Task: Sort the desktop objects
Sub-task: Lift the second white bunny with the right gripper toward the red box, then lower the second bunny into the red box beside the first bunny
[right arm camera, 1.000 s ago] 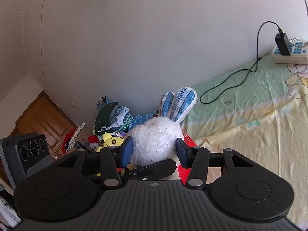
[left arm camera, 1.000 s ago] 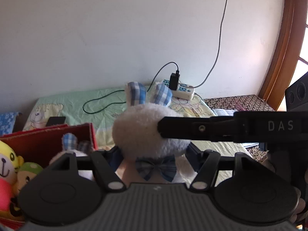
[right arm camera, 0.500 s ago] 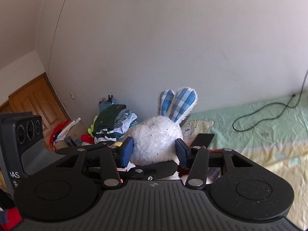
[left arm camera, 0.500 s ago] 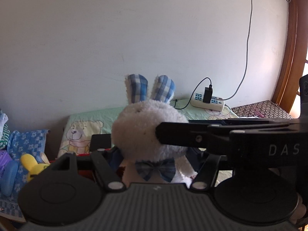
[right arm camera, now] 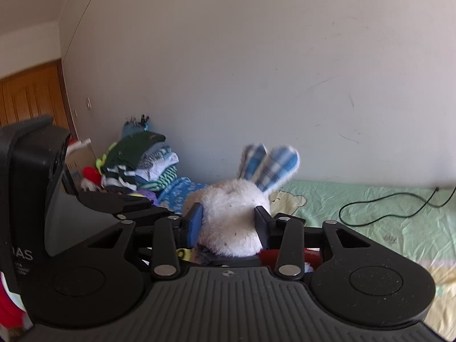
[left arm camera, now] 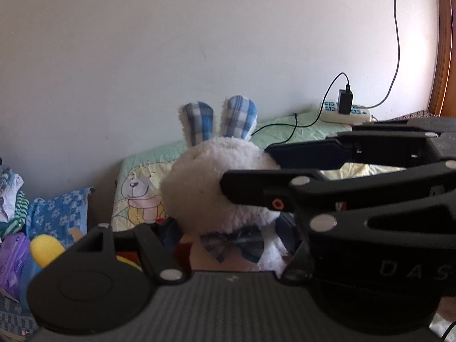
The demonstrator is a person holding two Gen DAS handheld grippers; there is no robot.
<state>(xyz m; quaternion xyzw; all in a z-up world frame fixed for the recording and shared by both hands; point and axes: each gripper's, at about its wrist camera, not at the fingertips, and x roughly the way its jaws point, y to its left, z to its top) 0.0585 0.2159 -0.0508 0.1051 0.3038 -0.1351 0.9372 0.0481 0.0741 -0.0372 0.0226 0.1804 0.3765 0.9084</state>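
White plush rabbit [right arm camera: 230, 222] with blue checked ears held up in front of the bed [right arm camera: 370, 199], right claw [right arm camera: 229, 223] closing, squeezing its head, left claw [left arm camera: 228, 236] clamped on its body

Bed: pale green sheet [right arm camera: 370, 199] with cartoon bear print.
Wall side: white power strip [left arm camera: 346, 112], black charger plugged in.
Corner: stacked folded clothes [right arm camera: 136, 162].

I see the plush rabbit [right arm camera: 230, 222] between my right gripper's [right arm camera: 229, 223] closing jaws. The bed [right arm camera: 370, 208] lies behind, the clothes pile [right arm camera: 136, 165] to its left.
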